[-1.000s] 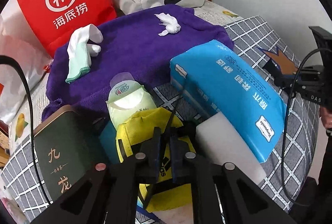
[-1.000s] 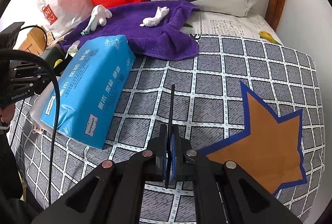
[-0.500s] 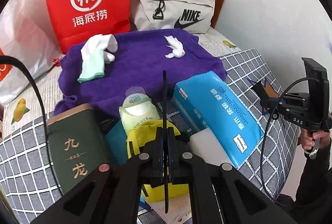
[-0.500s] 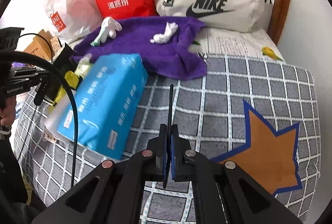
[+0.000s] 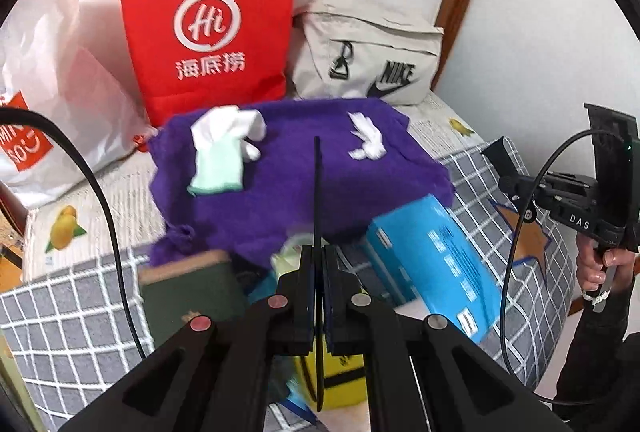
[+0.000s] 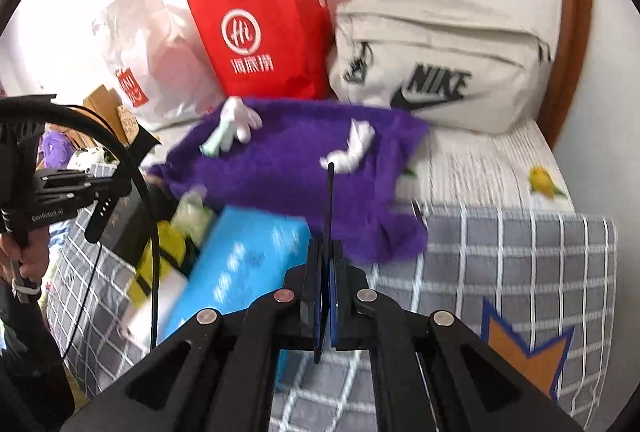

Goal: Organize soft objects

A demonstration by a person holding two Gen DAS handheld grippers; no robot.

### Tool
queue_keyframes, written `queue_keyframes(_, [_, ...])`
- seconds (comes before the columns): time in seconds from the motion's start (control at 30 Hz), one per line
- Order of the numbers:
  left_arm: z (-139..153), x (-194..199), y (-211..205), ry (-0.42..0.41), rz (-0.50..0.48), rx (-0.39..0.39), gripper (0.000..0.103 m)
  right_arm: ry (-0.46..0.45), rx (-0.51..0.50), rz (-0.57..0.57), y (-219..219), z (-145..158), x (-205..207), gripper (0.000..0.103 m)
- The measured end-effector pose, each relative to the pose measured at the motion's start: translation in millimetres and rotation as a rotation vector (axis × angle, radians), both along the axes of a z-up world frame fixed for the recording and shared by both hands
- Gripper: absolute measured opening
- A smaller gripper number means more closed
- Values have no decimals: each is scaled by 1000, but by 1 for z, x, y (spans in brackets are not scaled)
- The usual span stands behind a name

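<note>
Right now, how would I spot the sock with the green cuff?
Find the purple towel spread on the bed in front of the red paper bag. The sock lies on the towel's left part, nearest that bag. Unlike the small all-white crumpled sock to its right, it is larger with a pale green cuff.

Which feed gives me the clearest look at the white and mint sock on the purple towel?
Left wrist view: the sock lies flat-on, its mint cuff and white toe unobstructed on the purple towel. In the right wrist view the sock is smaller, far off, blurred and foreshortened.
</note>
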State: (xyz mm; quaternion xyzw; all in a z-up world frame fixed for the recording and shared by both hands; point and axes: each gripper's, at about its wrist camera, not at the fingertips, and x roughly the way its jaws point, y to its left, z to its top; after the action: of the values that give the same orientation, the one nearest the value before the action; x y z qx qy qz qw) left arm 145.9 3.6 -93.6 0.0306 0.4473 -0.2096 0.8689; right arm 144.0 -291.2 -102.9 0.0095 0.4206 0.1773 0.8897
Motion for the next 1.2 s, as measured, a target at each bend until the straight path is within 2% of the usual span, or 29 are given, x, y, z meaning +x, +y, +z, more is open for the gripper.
queue_keyframes(0.3, [5,46,21,7,75,0,4,5,-10,20,21,0,64,3])
queue_keyframes(0.67, [-9,93,37,40,141,-6,4,134,-17,-50,21,-55,137,3])
queue_keyframes(1.0, [-26,118,44,86,176,12,4,221,-55,-91,25,-95,155,3])
queue_keyframes(1.2, [-34,132,47,119,201,5,4,217,-63,-62,31,-101,152,4])
